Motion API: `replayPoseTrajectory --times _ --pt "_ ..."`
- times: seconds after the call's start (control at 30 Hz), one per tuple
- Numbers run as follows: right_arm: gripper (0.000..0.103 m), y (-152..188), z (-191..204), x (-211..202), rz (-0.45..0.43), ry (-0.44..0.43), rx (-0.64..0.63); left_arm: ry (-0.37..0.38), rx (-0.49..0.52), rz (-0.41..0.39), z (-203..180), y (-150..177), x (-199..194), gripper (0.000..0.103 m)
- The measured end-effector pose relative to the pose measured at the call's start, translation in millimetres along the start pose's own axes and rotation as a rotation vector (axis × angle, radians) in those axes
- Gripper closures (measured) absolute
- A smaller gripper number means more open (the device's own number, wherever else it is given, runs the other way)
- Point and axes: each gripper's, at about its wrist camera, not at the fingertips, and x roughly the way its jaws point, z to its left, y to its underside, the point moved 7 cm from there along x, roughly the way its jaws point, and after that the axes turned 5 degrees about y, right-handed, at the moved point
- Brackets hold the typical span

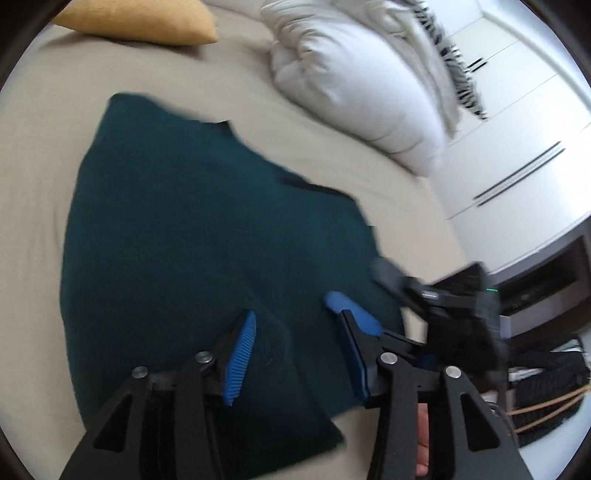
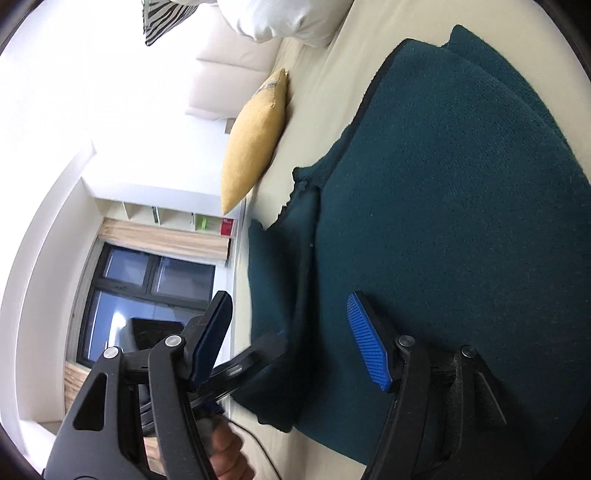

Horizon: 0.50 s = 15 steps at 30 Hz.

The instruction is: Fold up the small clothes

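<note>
A dark teal knitted garment (image 1: 192, 236) lies spread on the beige bed; it also fills the right wrist view (image 2: 443, 206), with a folded flap along its left edge. My left gripper (image 1: 295, 325) is open just above the garment's near edge, holding nothing. My right gripper (image 2: 288, 325) is open over the garment's folded edge, holding nothing. The right gripper's body shows blurred in the left wrist view (image 1: 454, 306), to the right of the left gripper.
A yellow cushion (image 1: 140, 18) and a white duvet (image 1: 354, 85) lie at the far end of the bed (image 1: 44, 118). White wardrobe doors (image 1: 517, 122) stand to the right. In the right wrist view a window (image 2: 147, 288) and shelves lie beyond the bed's edge.
</note>
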Motion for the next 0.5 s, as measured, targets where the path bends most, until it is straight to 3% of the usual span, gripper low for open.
replayPoseTrajectory --times 0.07,0.17,0.27,0.5 --pt "0.040 -1 -1 1 0.004 0.008 0.001 0.038 0.010 -0.035 -8 -1 -22 0.045" --pt "0.039 -2 -1 4 0.010 0.057 -0.004 0.055 0.019 -0.102 -2 0 -54 0.045" --pt "0.039 0 4 13 0.041 0.121 -0.019 -0.008 0.024 -0.144 21 8 -72 0.045" --pt "0.038 19 30 58 0.166 0.273 -0.080 -0.177 0.058 -0.140 60 31 -80 0.045"
